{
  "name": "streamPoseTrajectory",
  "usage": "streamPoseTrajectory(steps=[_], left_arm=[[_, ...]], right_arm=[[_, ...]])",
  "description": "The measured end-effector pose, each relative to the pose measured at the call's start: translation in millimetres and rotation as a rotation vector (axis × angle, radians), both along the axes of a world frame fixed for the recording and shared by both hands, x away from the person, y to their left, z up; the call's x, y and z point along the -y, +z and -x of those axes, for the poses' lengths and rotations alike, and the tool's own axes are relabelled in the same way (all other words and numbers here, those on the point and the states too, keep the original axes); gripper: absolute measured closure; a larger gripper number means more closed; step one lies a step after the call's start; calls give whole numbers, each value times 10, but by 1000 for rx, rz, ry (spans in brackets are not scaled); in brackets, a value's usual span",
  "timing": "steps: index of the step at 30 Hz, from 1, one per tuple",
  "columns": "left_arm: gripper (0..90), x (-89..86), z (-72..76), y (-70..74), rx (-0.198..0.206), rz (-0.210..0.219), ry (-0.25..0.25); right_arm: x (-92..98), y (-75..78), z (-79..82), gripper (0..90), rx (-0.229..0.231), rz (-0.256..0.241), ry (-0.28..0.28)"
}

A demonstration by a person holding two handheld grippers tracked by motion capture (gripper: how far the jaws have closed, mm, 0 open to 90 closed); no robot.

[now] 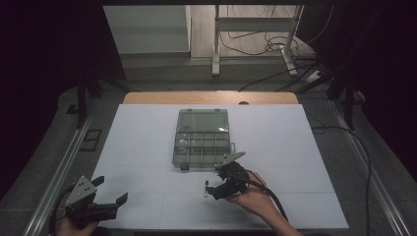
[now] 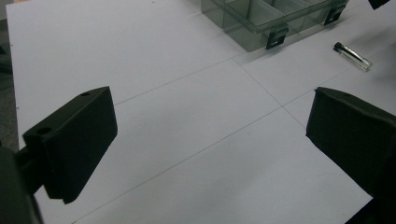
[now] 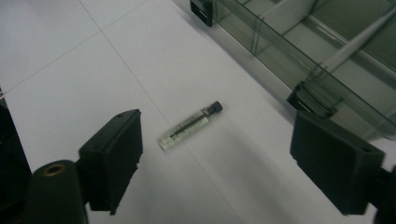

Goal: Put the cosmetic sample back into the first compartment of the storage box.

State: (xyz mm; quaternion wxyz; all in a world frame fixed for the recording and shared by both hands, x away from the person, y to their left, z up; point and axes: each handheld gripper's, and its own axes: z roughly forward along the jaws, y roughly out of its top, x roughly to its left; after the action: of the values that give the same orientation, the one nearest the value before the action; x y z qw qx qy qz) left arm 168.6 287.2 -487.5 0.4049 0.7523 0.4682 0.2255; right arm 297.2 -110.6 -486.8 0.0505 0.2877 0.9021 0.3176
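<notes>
A small clear vial with a black cap (image 3: 189, 125) lies flat on the white table, also visible as a small vial (image 1: 205, 188) in the high view and as the vial (image 2: 353, 55) in the left gripper view. My right gripper (image 3: 217, 156) is open and hovers just over it, jaws either side of it without touching. A clear smoky compartment box (image 1: 202, 137) with its lid open sits mid-table, just beyond the vial. My left gripper (image 1: 112, 191) is open with nothing between its jaws, low at the table's front left corner.
The box's black front latches (image 3: 312, 100) stand close to my right gripper. The white sheet (image 1: 147, 147) covers the table, with wide bare space on the left. Table legs and cables (image 1: 265, 46) lie on the floor beyond the far edge.
</notes>
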Motion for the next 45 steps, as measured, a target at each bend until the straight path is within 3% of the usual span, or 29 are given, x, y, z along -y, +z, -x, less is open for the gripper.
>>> streamPoseTrajectory(steps=[11, 32, 34, 35, 38, 45], left_arm=[[25, -7, 0, -1, 0, 6, 1], [24, 1, 1, 0, 0, -4, -1], [24, 3, 3, 1, 0, -6, -1], [25, 3, 3, 1, 0, -6, -1], [25, 3, 1, 1, 0, -8, -2], [24, 4, 1, 1, 0, -8, -2]], right_arm=[[-146, -82, -49, 394, 3, 20, 31], [-344, -246, -42, 575, -14, 103, 46], [-355, -276, -36, 662, -25, 125, 40], [-355, -276, -36, 662, -25, 125, 40], [-358, -272, -14, 802, 6, 155, 39], [-349, -274, -9, 808, 14, 152, 47]])
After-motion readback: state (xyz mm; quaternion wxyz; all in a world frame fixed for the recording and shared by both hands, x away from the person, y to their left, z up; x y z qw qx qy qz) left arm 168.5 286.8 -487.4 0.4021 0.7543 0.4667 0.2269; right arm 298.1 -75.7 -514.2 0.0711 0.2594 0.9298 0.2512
